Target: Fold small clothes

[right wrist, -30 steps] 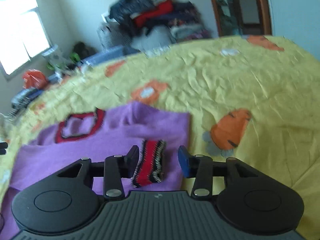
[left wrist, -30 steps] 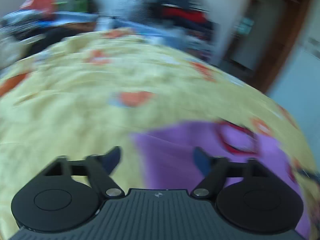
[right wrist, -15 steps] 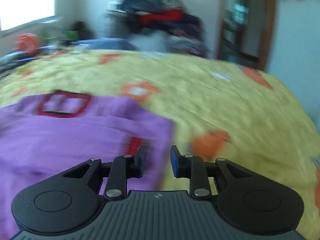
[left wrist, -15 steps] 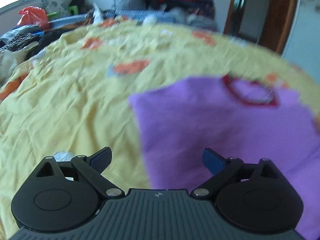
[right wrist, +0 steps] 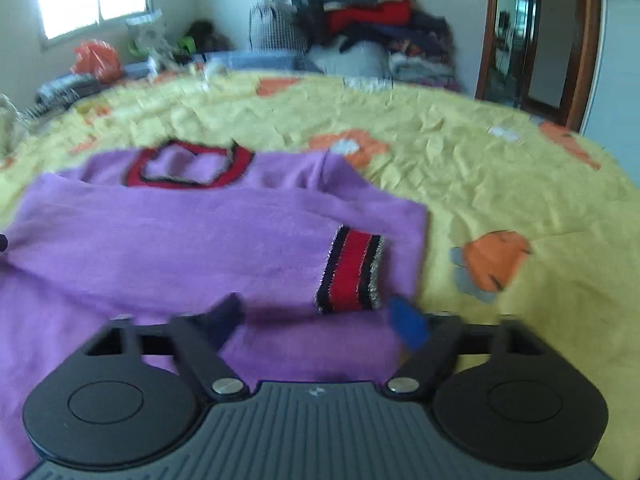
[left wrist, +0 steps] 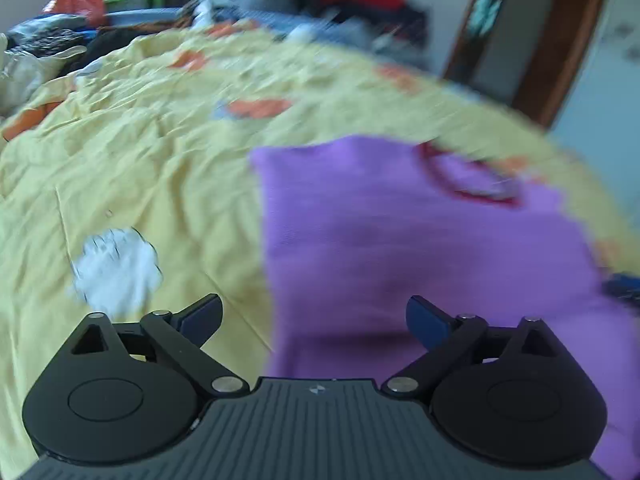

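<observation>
On my left, the yellow bedspread (left wrist: 132,152) lies creased and bare apart from its printed patches, a white one (left wrist: 116,276) just ahead of my left gripper (left wrist: 314,318). That gripper's jaws stand as wide as they go, with nothing between the 2 blue pads (left wrist: 426,322); the left pad hangs over the yellow cloth and the right one over the purple sweater (left wrist: 420,248). The sweater's left edge runs up the bed between the 2 fingers. Its red-trimmed neckline (left wrist: 468,176) lies at the far end, blurred.

Further right, seen from my right gripper (right wrist: 320,320), the purple sweater (right wrist: 160,248) lies flat on the bedspread (right wrist: 500,176) with the neckline (right wrist: 192,164) away from me. A sleeve is folded across the body, and its red-and-black striped cuff (right wrist: 352,268) rests on the purple knit near the sweater's right edge. My right jaws have just been opening; they stand fairly wide, with the cuff just beyond the tips and touched by neither pad. The right pad (right wrist: 408,324) is blurred.

At the far wall a heap of clothes (right wrist: 360,24) is stacked, with a wooden door frame (right wrist: 580,40) to its right.
</observation>
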`<state>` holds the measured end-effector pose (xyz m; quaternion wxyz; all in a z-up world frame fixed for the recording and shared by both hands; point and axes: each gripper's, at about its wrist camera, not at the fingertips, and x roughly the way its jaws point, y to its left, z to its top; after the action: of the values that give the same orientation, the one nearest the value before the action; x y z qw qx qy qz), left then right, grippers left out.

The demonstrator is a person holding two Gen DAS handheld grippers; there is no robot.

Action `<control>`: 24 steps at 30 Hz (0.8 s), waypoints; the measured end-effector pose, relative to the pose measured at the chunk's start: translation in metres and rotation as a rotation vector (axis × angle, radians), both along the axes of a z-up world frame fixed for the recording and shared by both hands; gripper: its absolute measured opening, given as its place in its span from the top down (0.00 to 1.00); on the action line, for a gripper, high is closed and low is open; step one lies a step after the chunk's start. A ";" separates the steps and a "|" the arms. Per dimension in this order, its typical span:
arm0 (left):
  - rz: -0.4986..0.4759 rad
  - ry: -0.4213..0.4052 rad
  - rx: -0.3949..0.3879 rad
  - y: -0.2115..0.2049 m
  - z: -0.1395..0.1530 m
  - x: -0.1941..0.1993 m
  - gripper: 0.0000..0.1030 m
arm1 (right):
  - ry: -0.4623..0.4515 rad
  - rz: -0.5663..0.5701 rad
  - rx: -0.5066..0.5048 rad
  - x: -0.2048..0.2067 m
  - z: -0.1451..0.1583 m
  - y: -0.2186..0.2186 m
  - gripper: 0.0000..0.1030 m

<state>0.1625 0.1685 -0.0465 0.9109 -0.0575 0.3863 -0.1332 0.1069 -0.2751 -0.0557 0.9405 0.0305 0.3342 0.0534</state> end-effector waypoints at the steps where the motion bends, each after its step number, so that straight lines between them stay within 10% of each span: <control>1: -0.033 -0.025 -0.029 -0.001 0.004 -0.017 0.03 | -0.012 0.037 0.025 -0.013 0.002 0.006 0.31; 4: -0.133 -0.040 -0.017 -0.024 -0.006 -0.056 0.02 | -0.019 0.173 0.014 -0.040 -0.003 0.042 0.40; 8: -0.179 -0.088 0.217 -0.045 -0.042 -0.095 0.00 | 0.018 0.197 -0.098 -0.062 -0.024 0.051 0.40; 13: -0.136 -0.066 0.192 -0.015 -0.040 -0.117 0.00 | 0.083 0.104 -0.105 -0.099 -0.017 0.009 0.40; 17: -0.145 -0.056 0.016 0.001 -0.036 -0.136 0.00 | 0.037 0.103 -0.075 -0.118 -0.003 0.033 0.38; 20: -0.215 -0.107 0.178 -0.019 -0.047 -0.153 0.00 | 0.045 0.174 -0.038 -0.118 -0.010 0.066 0.38; 24: -0.220 -0.093 0.192 -0.007 -0.048 -0.164 0.00 | 0.043 0.191 -0.115 -0.150 -0.023 0.072 0.36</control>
<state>-0.0016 0.1618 -0.0942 0.9091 0.0786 0.3585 -0.1971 -0.0434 -0.2028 -0.0785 0.9239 -0.0543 0.3582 0.1229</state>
